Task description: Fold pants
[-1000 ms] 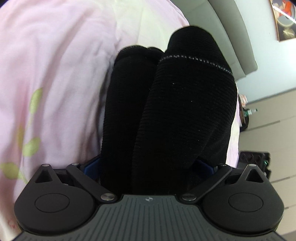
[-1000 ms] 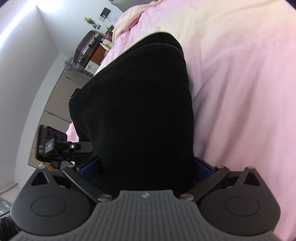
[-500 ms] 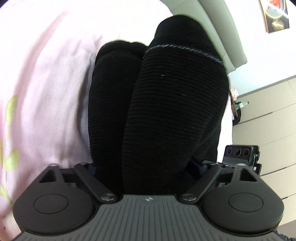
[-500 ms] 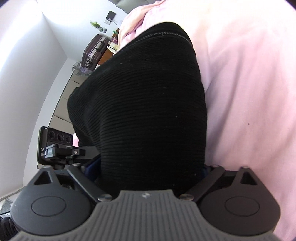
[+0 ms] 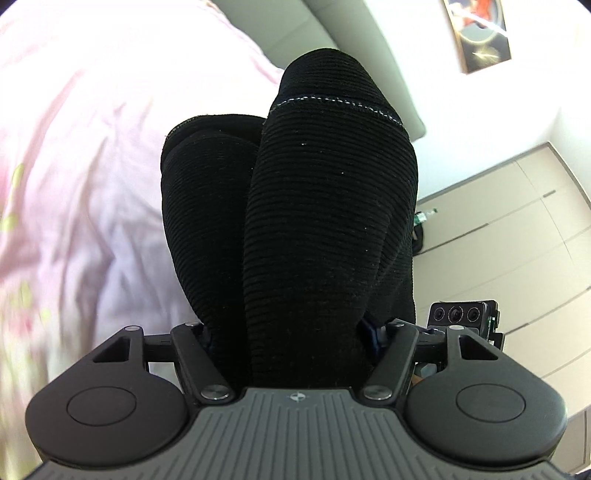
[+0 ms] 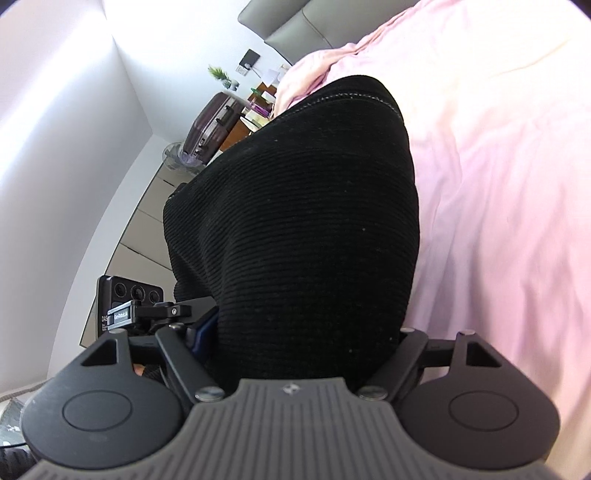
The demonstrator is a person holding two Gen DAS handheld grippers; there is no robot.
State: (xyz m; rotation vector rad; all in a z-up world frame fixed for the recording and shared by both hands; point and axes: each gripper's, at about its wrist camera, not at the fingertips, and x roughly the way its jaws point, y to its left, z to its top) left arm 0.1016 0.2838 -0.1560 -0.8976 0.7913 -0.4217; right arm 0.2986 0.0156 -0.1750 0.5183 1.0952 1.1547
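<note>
The black ribbed pants (image 5: 317,221) hang bunched from my left gripper (image 5: 291,332), which is shut on the fabric; its fingers are hidden by the cloth. A stitched hem line runs across the top of the fold. My right gripper (image 6: 306,339) is also shut on the pants (image 6: 303,221), which drape forward over its hidden fingers. Both grippers hold the pants lifted above the pink bedsheet (image 5: 85,166), which also shows in the right wrist view (image 6: 498,166). The other gripper's camera block shows at each view's edge, in the left wrist view (image 5: 461,317) and the right wrist view (image 6: 129,299).
A grey headboard (image 5: 354,40) stands behind the bed. Beige wardrobe doors (image 5: 517,229) and a framed picture (image 5: 480,33) lie to the right. A purple suitcase (image 6: 214,125), a fan (image 6: 173,158) and a cluttered desk (image 6: 258,107) stand beyond the bed's left side.
Both grippers have risen and tilted up with the pants still gripped; more wall, headboard and wardrobe come into view and the sheet drops lower.
</note>
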